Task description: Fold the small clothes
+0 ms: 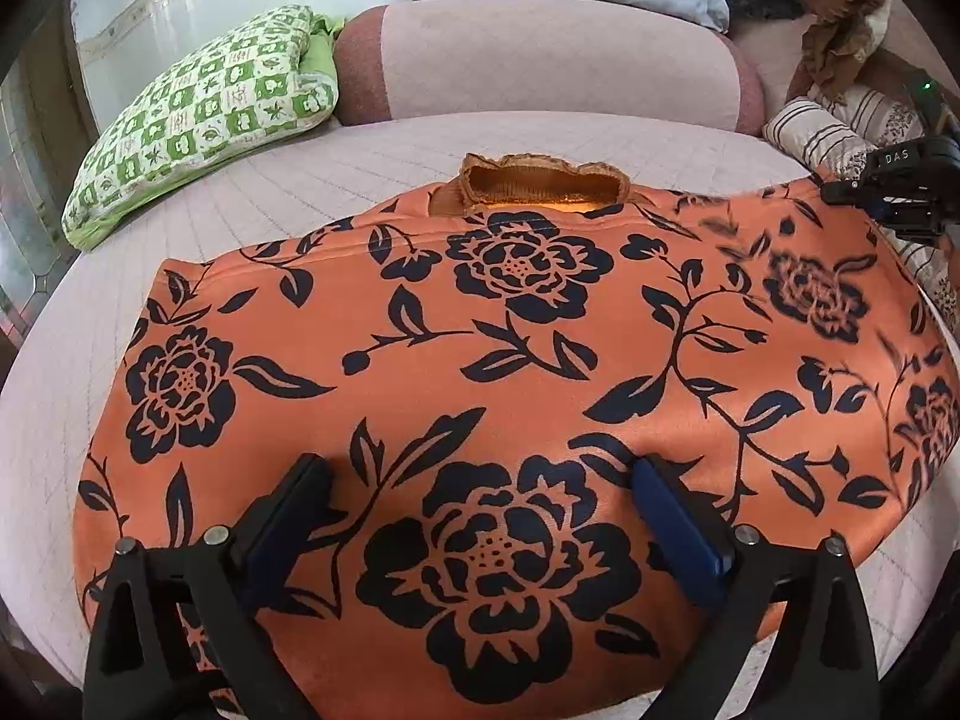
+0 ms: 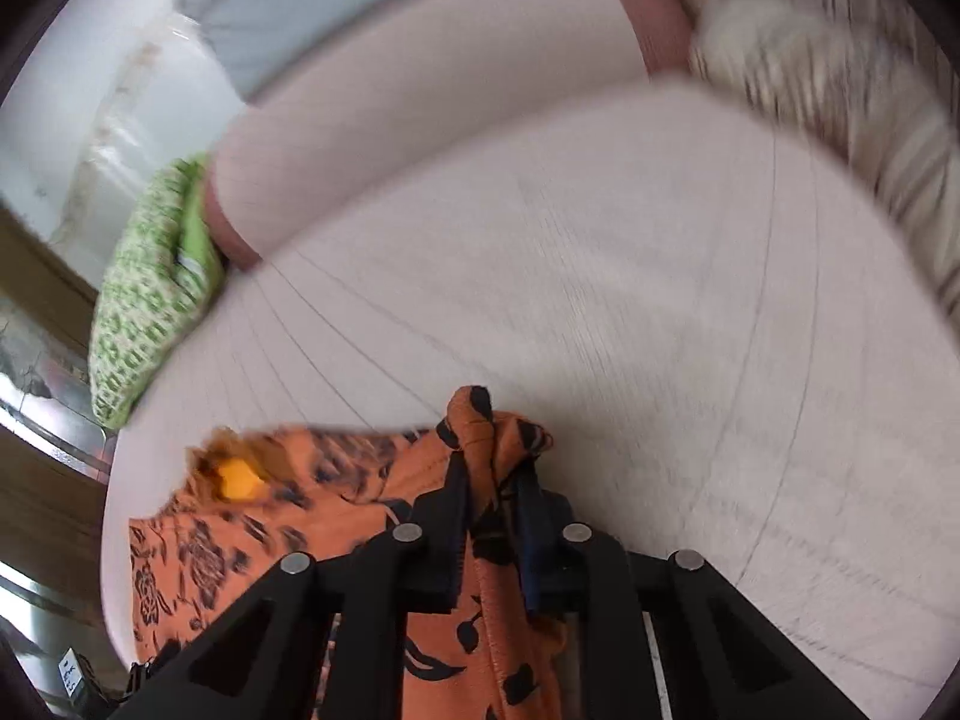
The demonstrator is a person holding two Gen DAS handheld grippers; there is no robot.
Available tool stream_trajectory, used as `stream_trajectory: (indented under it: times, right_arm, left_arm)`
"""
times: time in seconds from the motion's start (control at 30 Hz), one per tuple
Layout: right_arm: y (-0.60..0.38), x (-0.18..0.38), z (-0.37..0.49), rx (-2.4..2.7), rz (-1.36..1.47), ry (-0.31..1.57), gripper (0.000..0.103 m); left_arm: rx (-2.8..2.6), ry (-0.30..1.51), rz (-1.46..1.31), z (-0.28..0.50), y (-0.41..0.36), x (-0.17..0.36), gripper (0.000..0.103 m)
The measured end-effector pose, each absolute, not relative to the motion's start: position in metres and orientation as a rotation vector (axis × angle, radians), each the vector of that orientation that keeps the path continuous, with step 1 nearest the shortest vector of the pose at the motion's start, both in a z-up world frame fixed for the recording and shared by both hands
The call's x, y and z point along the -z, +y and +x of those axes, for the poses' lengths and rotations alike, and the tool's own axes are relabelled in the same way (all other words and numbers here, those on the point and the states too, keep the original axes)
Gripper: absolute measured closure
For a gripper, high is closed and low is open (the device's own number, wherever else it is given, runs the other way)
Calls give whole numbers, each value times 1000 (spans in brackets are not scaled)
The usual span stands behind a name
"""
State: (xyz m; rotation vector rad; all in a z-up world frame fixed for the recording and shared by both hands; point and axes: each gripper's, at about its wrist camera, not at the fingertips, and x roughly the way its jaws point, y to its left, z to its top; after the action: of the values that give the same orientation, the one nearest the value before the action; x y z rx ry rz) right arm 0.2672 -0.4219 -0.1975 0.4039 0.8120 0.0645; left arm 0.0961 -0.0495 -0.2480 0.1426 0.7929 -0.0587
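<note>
while the orange floral garment [image 1: 516, 360] lies spread across the middle of the bed [image 1: 360, 150], neck opening toward the far bolster [image 1: 558, 60], the left gripper [image 1: 480, 480] hovers over its near hem with fingers [image 1: 300, 492] spread wide and nothing between them, so that side is unpinned and could slide or ruck if the cloth is dragged. further right, the right gripper [image 2: 492, 480] has its fingers [image 2: 453, 516] pinched tight on a bunched corner of the garment at the bed's right side; the blurred view suggests quick travel. the risk is that a thin, twisted pinch slips out mid-fold, or the pull skews the fold line and drags the garment toward the bed's edge.
</note>
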Motion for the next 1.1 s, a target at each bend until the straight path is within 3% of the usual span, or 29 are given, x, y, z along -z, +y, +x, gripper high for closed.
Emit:
stream_trajectory:
  times: [0.07,0.17,0.23,0.43,0.6,0.67,0.73,0.8,0.9,0.97,1.0,1.1]
  right_arm:
    - [-422,232,280,-35,390,928,89]
    - [-434,230,265,-27,477,859,71]
    - [-434,213,250,12,463,821,42]
    - [-406,169,196,-202,479,768,42]
    - [-407,249,194,-138,612,976,39]
    - [-415,242,181,-132,690,908,44]
    - [-410,219,163,-117,709,873,33]
    - [-399,203,147,-178,698,814,32]
    - [-378,211,132,-248,644,823,20]
    - [-384,251,134,-160,652,945,21]
    - [-383,247,134,-154,671,914,25]
    - [-383,217,116,-124,706,867,25]
  left_arm:
    - [57,793,150,96,-51,249,0]
    - [83,822,145,98,-48,243,0]
    - [74,829,124,97,-42,238,0]
    - [45,804,44,86,-21,223,0]
    - [27,813,26,75,-9,217,1]
    - [30,803,17,69,-6,211,1]
    - [21,778,20,62,-3,203,1]
    - [23,771,2,59,-1,199,1]
    - [23,784,-10,54,-1,200,1]
    - [24,805,-12,51,-2,200,1]
    - [25,811,-14,50,-1,199,0]
    - [4,805,-22,43,4,193,1]
